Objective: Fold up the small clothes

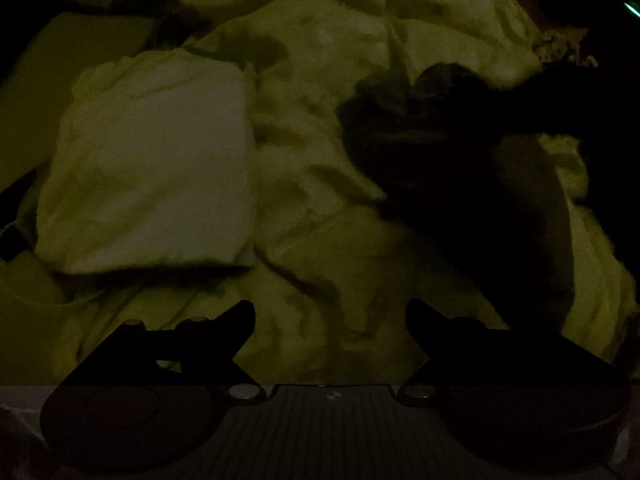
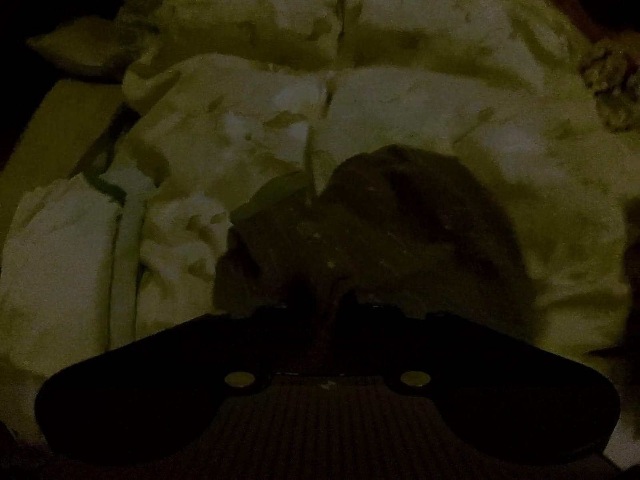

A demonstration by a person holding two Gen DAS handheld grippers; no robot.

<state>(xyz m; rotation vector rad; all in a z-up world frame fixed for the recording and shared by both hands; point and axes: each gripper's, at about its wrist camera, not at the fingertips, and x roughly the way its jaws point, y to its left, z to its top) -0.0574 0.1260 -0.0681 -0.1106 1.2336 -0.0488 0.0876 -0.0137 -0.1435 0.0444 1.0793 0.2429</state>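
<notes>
The dark garment [image 2: 384,232] lies mid-frame, running up and right from the right gripper [image 2: 326,304], which clamps its near edge; the left gripper [image 1: 330,320] hangs spread, empty, at lower centre

Both views are severely underexposed, with a yellow-green cast and heavy grain throughout; corners fall to black and the fisheye bows the scene toward the edges. The pale bedding [image 1: 320,208] is the only readable surface, brightest at mid-frame, while the dark garment [image 2: 400,216] and the left gripper [image 1: 330,316] show as near-featureless silhouettes. Detail is soft and smeared everywhere, and a small green-white glint [image 1: 632,10] marks the left view's upper right edge.
</notes>
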